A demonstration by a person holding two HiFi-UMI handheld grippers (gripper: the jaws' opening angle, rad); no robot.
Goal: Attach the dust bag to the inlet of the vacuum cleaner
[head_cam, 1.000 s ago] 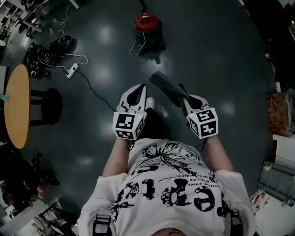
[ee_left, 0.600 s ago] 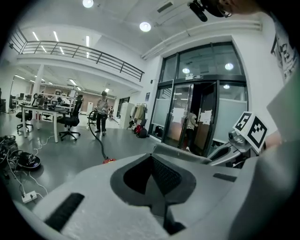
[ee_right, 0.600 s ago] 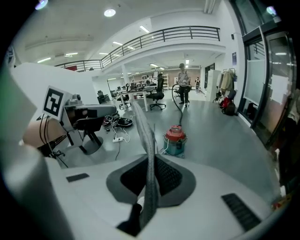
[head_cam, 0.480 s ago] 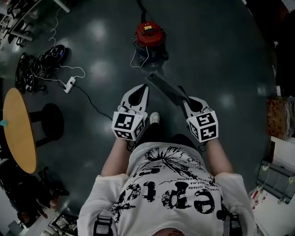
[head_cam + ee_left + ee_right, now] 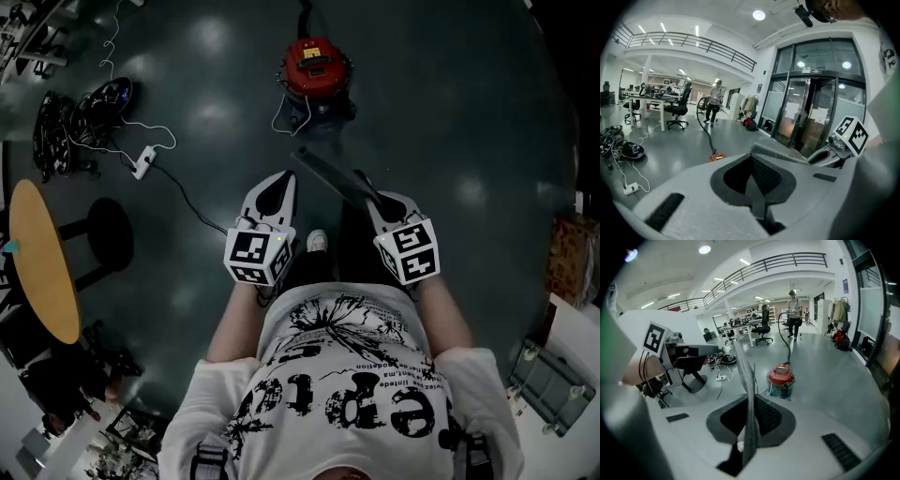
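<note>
Two tongs point ahead in the head view: the left tongs [image 5: 277, 183] and the right tongs [image 5: 367, 192], which carry a flat dark-grey dust bag [image 5: 328, 173]. The bag is well apart from the round red vacuum cleaner [image 5: 314, 61] on the grey floor [image 5: 450, 112].

Left gripper view: these tongs are pressed together with nothing between them.

Right gripper view: these tongs are clamped on the bag's edge, with the vacuum cleaner beyond.

It is a large open-plan office: rows of tables [image 5: 649, 97] with swivel chairs [image 5: 677, 110], a railed upper gallery [image 5: 693, 44], glass entrance doors [image 5: 811, 117], a polished grey floor [image 5: 450, 112] and recessed ceiling lights [image 5: 758, 15] overhead.
</note>
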